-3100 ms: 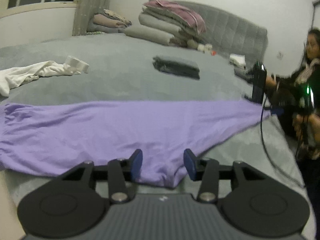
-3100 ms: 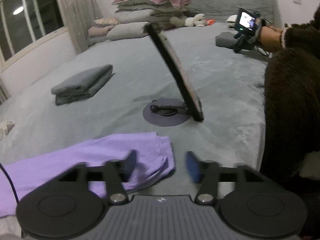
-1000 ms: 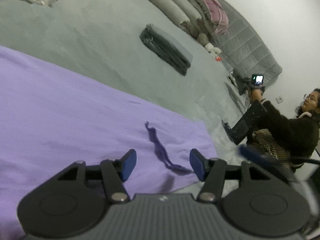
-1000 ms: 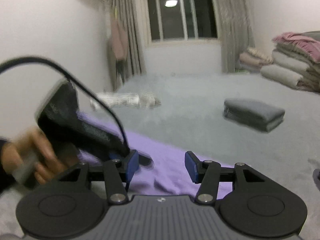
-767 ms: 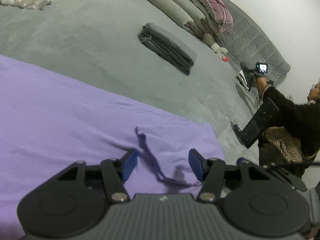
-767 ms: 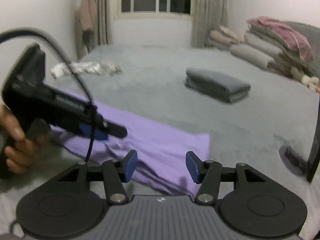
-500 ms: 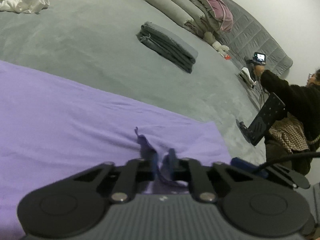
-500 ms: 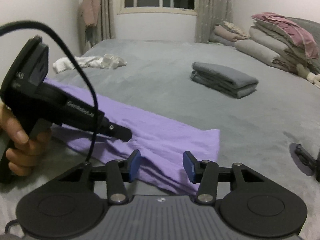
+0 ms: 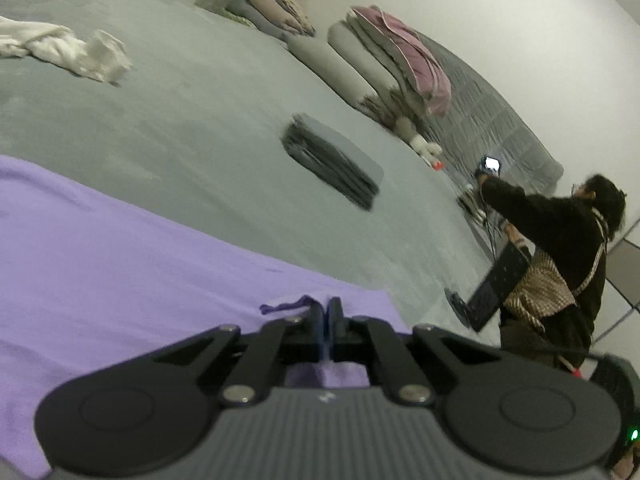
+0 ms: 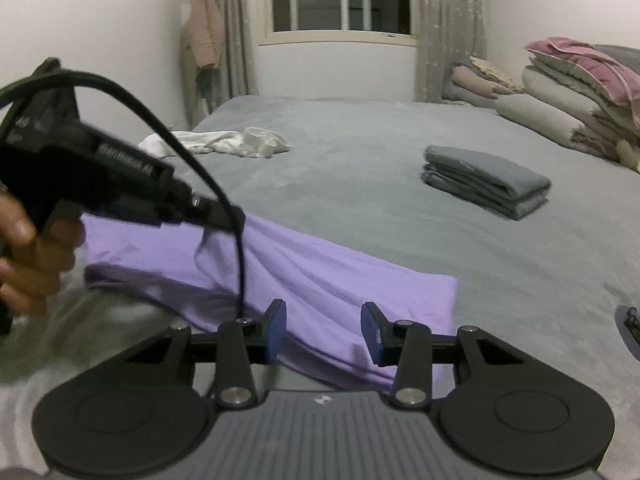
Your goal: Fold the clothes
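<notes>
Wide grey bed (image 10: 360, 152) takes up the room, and spread across its near edge lies the purple garment (image 10: 320, 276), flat enough to work on, one stretch pulled up into ridges. That lift comes from the left gripper (image 9: 328, 316), pinched tight on a small tuck of the purple cloth near its edge, likely to carry that edge over for a fold. The right gripper (image 10: 323, 330) hovers just over the cloth's near corner, fingers spread, nothing between them, probably lining up a second hold. Further back sits a neatly folded grey garment (image 10: 486, 186), and a rumpled white garment (image 10: 224, 142) well apart. Printed white lettering runs along the left gripper's body; too blurred to read surely.
</notes>
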`<control>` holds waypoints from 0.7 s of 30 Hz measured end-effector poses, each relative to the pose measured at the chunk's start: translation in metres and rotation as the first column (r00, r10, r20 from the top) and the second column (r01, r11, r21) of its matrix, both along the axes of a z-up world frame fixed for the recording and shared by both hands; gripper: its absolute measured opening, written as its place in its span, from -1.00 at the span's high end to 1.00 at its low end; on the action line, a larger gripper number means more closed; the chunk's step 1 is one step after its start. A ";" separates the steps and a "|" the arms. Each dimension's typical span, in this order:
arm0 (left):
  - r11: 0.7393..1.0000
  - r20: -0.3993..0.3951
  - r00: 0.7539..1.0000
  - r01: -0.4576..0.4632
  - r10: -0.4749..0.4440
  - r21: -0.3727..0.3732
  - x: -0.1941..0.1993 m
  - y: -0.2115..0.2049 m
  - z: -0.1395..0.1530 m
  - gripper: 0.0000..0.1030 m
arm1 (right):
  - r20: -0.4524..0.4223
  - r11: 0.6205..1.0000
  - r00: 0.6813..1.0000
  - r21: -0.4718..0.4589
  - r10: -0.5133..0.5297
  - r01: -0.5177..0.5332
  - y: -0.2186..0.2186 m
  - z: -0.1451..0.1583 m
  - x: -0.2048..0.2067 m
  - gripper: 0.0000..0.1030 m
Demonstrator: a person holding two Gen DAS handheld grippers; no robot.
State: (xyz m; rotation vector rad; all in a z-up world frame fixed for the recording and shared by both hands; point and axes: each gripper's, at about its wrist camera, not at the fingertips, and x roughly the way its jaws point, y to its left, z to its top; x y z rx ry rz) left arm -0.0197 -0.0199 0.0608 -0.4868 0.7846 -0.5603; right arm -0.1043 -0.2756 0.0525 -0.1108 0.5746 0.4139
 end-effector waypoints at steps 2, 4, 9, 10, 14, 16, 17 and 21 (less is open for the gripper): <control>0.999 -0.006 0.999 -0.032 0.032 -0.015 0.003 0.017 0.002 0.98 | 0.007 1.000 1.000 -0.004 0.020 -0.020 0.007 0.002 -0.004 0.21; 0.998 -0.006 0.998 -0.057 0.057 -0.020 0.006 0.033 0.005 0.98 | 0.028 0.999 0.998 0.004 0.051 -0.051 0.014 0.010 -0.010 0.21; 0.991 0.020 0.991 -0.133 0.133 -0.003 0.010 0.083 0.013 0.98 | 0.099 0.989 0.985 0.036 0.138 -0.142 0.028 0.036 -0.029 0.21; 0.989 0.025 0.988 -0.151 0.151 -0.003 0.012 0.093 0.014 0.98 | 0.114 0.986 0.981 0.042 0.155 -0.161 0.031 0.041 -0.032 0.21; 0.978 0.049 0.977 -0.208 0.208 0.011 0.015 0.129 0.017 0.98 | 0.172 0.970 0.960 0.062 0.221 -0.234 0.042 0.061 -0.047 0.21; 0.973 0.056 0.972 -0.229 0.228 0.016 0.015 0.143 0.019 0.98 | 0.190 0.956 0.948 0.094 0.255 -0.276 0.050 0.076 -0.066 0.21; 0.971 0.064 0.970 -0.238 0.236 0.019 0.014 0.150 0.020 0.98 | 0.197 0.947 0.942 0.116 0.273 -0.299 0.055 0.084 -0.077 0.20; 0.963 0.112 0.959 -0.265 0.259 0.040 0.003 0.174 0.031 1.00 | 0.228 0.901 0.913 0.198 0.340 -0.385 0.073 0.115 -0.124 0.20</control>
